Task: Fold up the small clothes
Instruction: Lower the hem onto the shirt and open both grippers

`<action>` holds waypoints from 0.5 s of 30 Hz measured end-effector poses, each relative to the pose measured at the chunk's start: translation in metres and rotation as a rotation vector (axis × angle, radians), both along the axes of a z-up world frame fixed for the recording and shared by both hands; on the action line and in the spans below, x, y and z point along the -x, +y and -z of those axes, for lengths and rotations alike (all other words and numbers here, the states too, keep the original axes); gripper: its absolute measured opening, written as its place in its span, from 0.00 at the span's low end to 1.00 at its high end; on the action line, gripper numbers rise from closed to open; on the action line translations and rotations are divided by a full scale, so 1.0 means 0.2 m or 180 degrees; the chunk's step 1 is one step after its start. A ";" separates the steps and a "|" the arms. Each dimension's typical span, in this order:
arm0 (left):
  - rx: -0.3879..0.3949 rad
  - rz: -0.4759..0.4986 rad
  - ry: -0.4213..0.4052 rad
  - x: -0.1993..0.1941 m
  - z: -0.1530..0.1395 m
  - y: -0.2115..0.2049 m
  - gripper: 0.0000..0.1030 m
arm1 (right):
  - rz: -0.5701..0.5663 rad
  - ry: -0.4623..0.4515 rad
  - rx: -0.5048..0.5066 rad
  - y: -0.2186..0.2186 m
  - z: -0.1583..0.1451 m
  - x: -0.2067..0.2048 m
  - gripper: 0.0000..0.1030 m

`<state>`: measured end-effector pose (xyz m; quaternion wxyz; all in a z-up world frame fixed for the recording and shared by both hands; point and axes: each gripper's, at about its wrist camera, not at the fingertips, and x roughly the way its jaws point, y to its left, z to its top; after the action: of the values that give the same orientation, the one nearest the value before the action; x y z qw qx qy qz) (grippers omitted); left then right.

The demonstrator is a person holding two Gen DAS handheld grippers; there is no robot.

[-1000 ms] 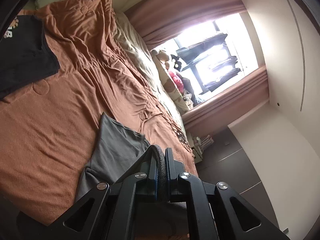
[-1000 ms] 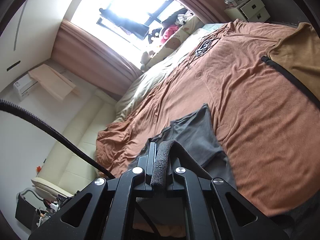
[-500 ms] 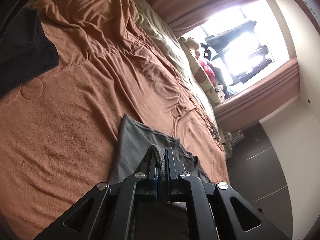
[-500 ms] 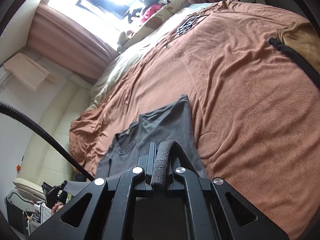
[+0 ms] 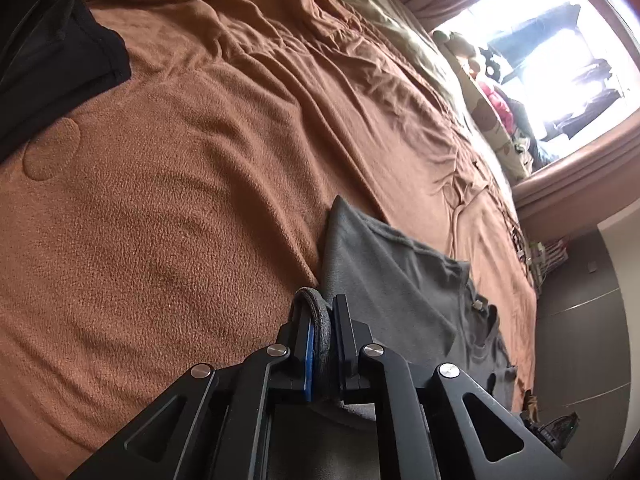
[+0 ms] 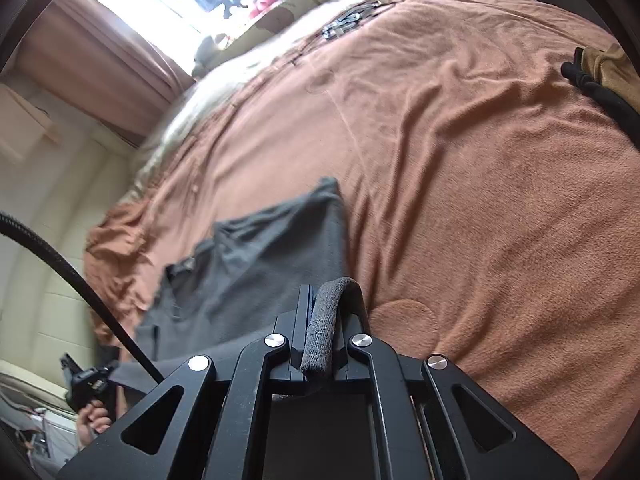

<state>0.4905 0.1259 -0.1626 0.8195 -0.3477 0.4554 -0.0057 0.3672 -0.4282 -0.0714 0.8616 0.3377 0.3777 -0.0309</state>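
Observation:
A small grey T-shirt [image 5: 384, 276] lies spread on the rust-brown blanket [image 5: 168, 184], its collar toward the right in the left wrist view. My left gripper [image 5: 320, 300] is shut on a folded edge of this shirt, which loops over the fingertips. In the right wrist view the same grey T-shirt [image 6: 260, 256] stretches to the left, and my right gripper [image 6: 328, 284] is shut on another rolled edge of it. Both pinched edges are held just above the blanket [image 6: 480, 200].
A black garment [image 5: 52, 68] lies at the upper left of the bed. A mustard garment with black trim [image 6: 608, 76] sits at the bed's right edge. Curtains, a bright window [image 5: 560, 40] and soft toys line the far side. A hand with the other gripper [image 6: 88, 384] shows lower left.
Both grippers have moved lower and closer to the blanket, carrying the grey shirt's edges with them. The shirt lies flatter and more spread out than a second ago.

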 end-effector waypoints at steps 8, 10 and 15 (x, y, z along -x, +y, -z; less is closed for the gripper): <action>-0.0609 0.0224 -0.0185 0.08 -0.17 -0.03 0.80 | -0.0160 0.0025 0.0485 0.11 -0.13 0.11 0.70; -0.0699 0.0383 -0.0136 0.09 -0.18 -0.04 0.80 | -0.0213 0.0111 0.0585 0.13 -0.14 0.13 0.70; -0.1116 0.0813 -0.0013 0.15 -0.17 -0.14 0.80 | -0.0426 0.0273 0.0911 0.19 -0.16 0.18 0.70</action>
<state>0.4603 0.0972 -0.1290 0.8610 -0.1393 0.4881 -0.0308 0.3316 -0.3895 -0.0388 0.8841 0.1840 0.4276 -0.0413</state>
